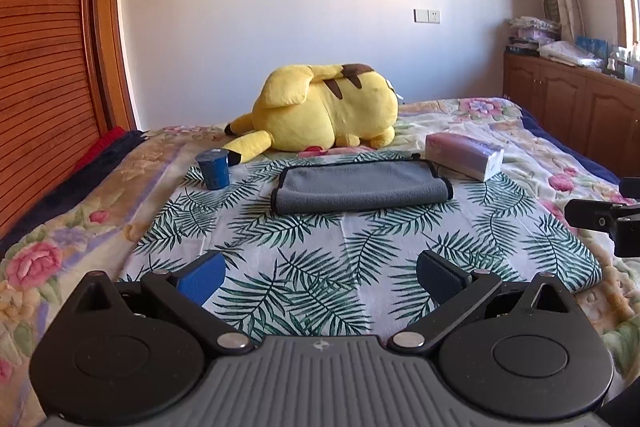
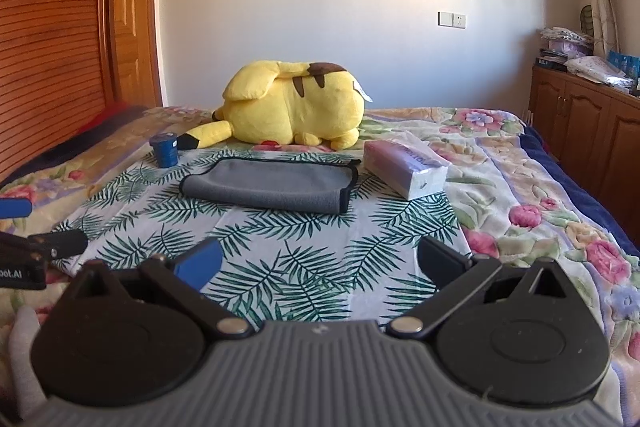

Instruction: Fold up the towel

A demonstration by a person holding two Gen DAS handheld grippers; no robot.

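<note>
Bedroom light falls warm across a bed (image 1: 560, 155) whose flowered quilt is partly covered by a leaf-print cloth (image 1: 320, 247). Nearest, the left gripper (image 1: 320, 277) hovers low over that cloth with its fingers spread wide, nothing between them. The right gripper (image 2: 320, 267) hangs the same way, fingers parted and empty. Each camera catches a bit of the other tool: the left view shows the right gripper's black tip at its right edge, and the right view shows the left gripper's blue pad and black body at its left edge.

Farther on, well apart from both grippers, the grey towel (image 1: 360, 187) lies flat on the leaf-print cloth, folded over with a dark trim along its edges. Left of it stands a small blue cup (image 1: 214, 169); right of it sits a tissue pack (image 1: 464, 155), close to the towel's corner. Behind the towel, a yellow plush toy (image 1: 324, 111) lies on its side.

Beyond the bed, a plain wall carries a socket plate (image 2: 452, 19). Wooden slatted doors (image 1: 44, 67) fill the left, and a low wooden cabinet (image 2: 584, 123) piled with clutter runs along the right.
</note>
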